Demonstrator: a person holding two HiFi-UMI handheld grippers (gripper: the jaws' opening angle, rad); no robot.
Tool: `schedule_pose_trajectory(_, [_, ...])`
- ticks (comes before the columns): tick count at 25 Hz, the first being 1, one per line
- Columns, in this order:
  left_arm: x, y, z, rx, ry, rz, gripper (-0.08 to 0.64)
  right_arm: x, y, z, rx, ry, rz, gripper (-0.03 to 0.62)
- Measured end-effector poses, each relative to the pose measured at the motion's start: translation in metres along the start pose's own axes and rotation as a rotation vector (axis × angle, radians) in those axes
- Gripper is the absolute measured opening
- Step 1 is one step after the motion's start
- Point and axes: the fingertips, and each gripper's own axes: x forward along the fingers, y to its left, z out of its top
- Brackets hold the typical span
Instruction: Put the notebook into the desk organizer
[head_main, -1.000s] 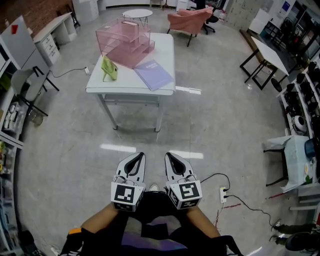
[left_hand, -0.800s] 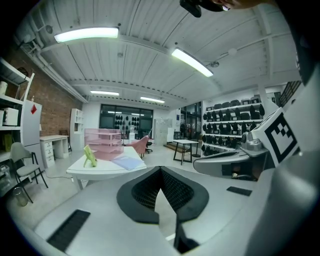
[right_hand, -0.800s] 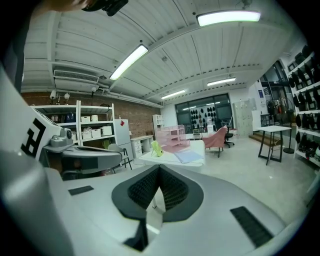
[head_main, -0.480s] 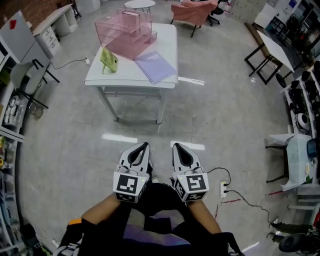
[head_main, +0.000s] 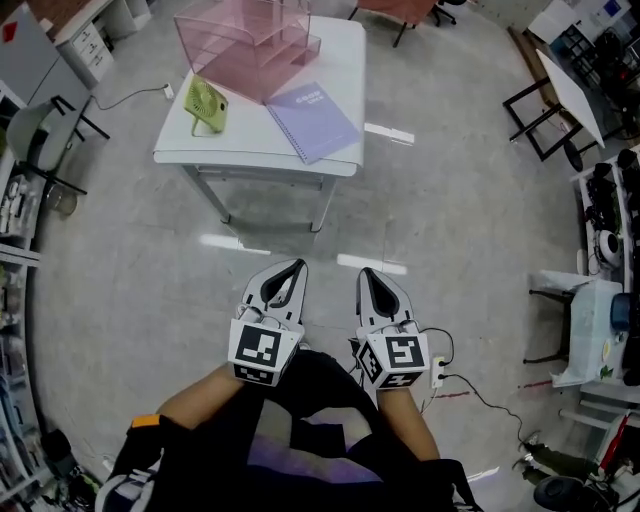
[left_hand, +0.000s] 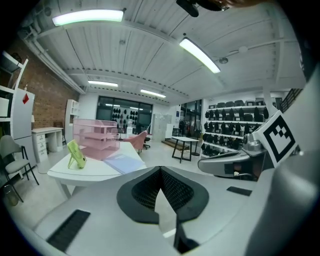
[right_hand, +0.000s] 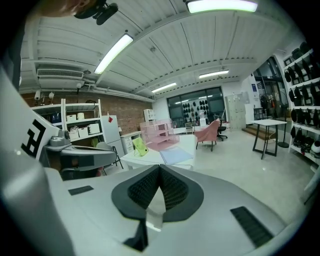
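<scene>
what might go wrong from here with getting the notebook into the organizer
1. The notebook lies flat near the front edge of the table; a clumsy pinch might push it off.
2. The left hand-held gripper and the right hand-held gripper are both shut and empty; unless they open in time they would likely just shove the notebook.
3. The fan stands close beside the organizer and may get knocked on the way in.

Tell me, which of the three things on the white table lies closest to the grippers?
The purple notebook, lying flat at the near edge of the table. The small green object stands further left, the pink organizer behind both.
</scene>
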Motion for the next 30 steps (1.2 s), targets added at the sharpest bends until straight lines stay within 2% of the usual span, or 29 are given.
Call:
schedule_pose_trajectory(11, [0.093,0.070,0.033,-0.015,0.020,-0.022,0.008,0.106,-0.037,0.050,0.004,0.044,-0.006,0.017])
schedule_pose_trajectory(21, [0.134,0.128,0.059,-0.003,0.012,-0.009,0.009,0.171,-0.045,0.091,0.013,0.033,0.012,0.018])
schedule_pose_trajectory(24, [0.138,0.138,0.057,-0.014,0.012,-0.006,0.011,0.185,-0.047,0.094,0.003,0.048,0.017,0.034])
schedule_pose_trajectory(27, [0.142,0.149,0.053,-0.038,0.007,0.011,0.013,0.198,-0.055,0.095,0.001,0.064,0.027,0.084])
schedule_pose_trajectory(30, [0.149,0.159,0.043,-0.072,0.017,0.031,0.060,0.213,-0.064,0.091,0.005,0.076,0.040,0.101])
